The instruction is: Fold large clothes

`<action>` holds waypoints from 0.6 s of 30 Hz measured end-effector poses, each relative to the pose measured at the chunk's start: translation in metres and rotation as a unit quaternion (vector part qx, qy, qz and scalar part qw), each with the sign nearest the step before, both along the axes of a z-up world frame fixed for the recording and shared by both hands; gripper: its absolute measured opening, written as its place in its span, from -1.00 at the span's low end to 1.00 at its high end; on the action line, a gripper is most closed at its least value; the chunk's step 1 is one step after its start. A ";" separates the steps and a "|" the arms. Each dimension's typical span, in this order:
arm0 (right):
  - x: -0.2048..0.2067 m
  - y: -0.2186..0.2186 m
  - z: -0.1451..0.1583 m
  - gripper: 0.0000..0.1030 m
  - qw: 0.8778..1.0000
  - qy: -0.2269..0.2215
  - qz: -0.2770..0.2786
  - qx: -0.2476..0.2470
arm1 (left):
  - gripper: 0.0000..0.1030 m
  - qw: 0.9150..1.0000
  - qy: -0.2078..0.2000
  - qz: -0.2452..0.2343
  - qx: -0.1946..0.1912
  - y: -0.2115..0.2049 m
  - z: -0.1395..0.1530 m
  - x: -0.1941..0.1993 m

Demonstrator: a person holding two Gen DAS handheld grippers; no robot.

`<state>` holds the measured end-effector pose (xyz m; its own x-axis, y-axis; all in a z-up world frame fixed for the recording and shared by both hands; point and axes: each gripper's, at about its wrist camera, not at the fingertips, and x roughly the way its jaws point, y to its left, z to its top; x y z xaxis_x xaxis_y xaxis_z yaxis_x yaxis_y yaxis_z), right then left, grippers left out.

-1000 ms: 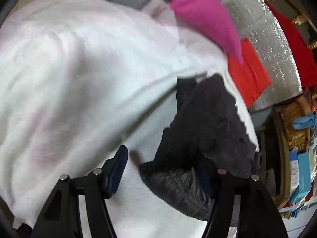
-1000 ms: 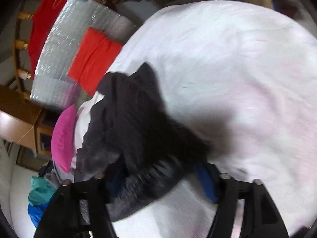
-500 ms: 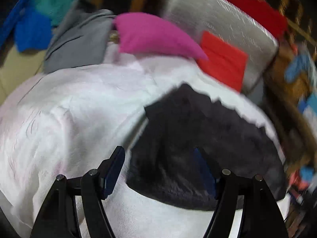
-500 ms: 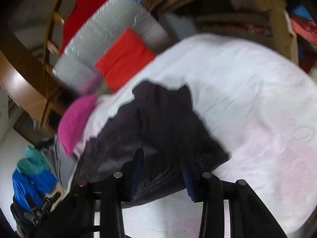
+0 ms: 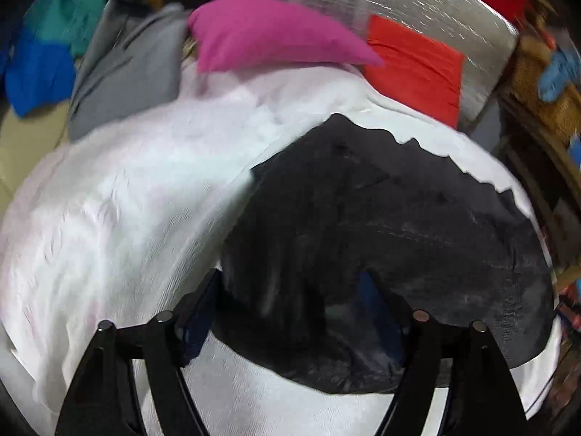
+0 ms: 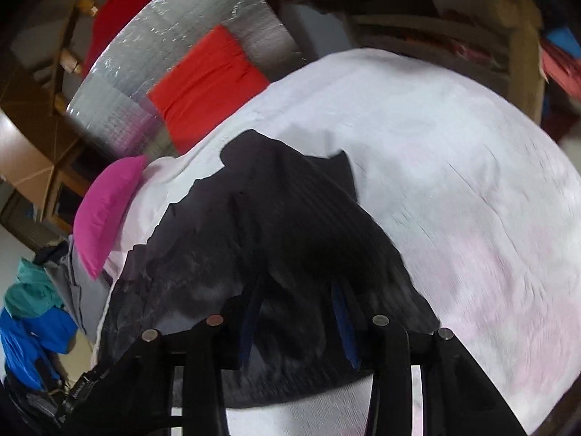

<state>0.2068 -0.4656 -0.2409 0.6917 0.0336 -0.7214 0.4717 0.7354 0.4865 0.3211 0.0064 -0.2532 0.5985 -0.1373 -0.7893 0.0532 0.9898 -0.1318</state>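
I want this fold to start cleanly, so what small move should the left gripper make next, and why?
Probably close the left gripper on the near edge of the black garment: its jaws have just been opening and stand wide, with the fabric loose between them on the white sheet.

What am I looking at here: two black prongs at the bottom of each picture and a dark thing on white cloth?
No robot arm here: a person holds one hand-held gripper in each hand, and each carries a fisheye camera looking along its own jaws. One picture is from the left gripper, the other from the right gripper. A black garment lies on a white sheet, with a pink pillow behind. The left jaws have just been opening and straddle the garment's edge; a grip is unclear. The right jaws closed in, eased slightly, and pinch bunched fabric.
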 end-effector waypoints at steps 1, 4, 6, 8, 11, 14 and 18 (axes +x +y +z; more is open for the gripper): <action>0.008 0.001 -0.001 -0.09 1.000 0.004 0.001 -0.010 | 0.61 1.000 0.000 -0.009 0.020 -0.010 -0.002 0.003; 0.025 0.001 -0.014 0.18 0.999 0.020 -0.001 -0.035 | 0.75 0.997 0.003 -0.023 0.075 -0.029 -0.012 0.012; 0.041 -0.002 -0.034 0.19 0.998 0.057 0.016 -0.032 | 0.87 0.993 0.018 -0.029 0.116 -0.036 -0.027 0.022; 0.041 0.001 -0.032 0.18 0.997 0.057 0.015 -0.046 | 0.90 0.993 0.041 -0.027 0.109 -0.030 -0.033 0.024; 0.025 0.009 -0.014 0.18 0.998 0.022 0.017 -0.058 | 0.90 0.996 0.027 0.000 0.085 -0.012 -0.018 0.020; 0.004 0.033 0.010 0.18 0.994 -0.042 0.058 -0.081 | 0.90 0.995 -0.035 0.015 0.088 -0.006 0.005 -0.001; -0.014 0.082 0.021 0.16 0.981 -0.084 0.148 -0.096 | 0.90 0.987 -0.128 -0.022 0.093 -0.021 0.028 -0.039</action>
